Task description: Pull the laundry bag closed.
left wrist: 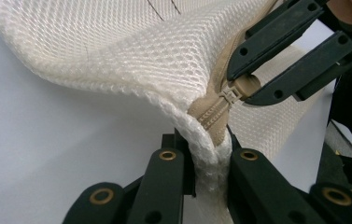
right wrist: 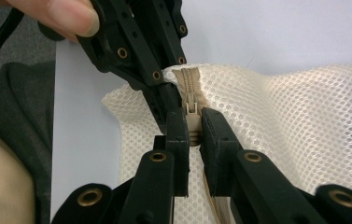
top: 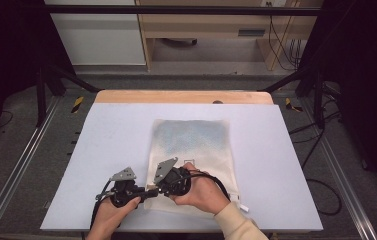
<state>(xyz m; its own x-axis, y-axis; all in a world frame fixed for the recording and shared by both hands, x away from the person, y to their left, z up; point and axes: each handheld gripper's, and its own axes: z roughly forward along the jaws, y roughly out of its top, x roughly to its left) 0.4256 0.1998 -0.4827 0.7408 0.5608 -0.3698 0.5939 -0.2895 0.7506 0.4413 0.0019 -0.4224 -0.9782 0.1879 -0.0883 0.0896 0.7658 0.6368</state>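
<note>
Tongs clamped: left (left wrist: pixel 206 158) on mesh bag (left wrist: pixel 117 51) corner, right (right wrist: pixel 193 135) seemingly on zipper pull (right wrist: pixel 191 112).

A cream mesh bag (top: pixel 192 150) lies on the white table (top: pixel 111 145).

cream open-weave mesh cloth bag (left wrist: pixel 117 51), tan fabric zipper (left wrist: pixel 215 112), matt pale table (top: pixel 116 130)

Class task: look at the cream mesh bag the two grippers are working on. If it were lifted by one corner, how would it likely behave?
The mesh bag would probably flop: its corner already drapes and buckles where the left gripper pinches it. It is likely light, being open netting. The zipper pull, clamped by the right gripper, seems the firmest part.
</note>
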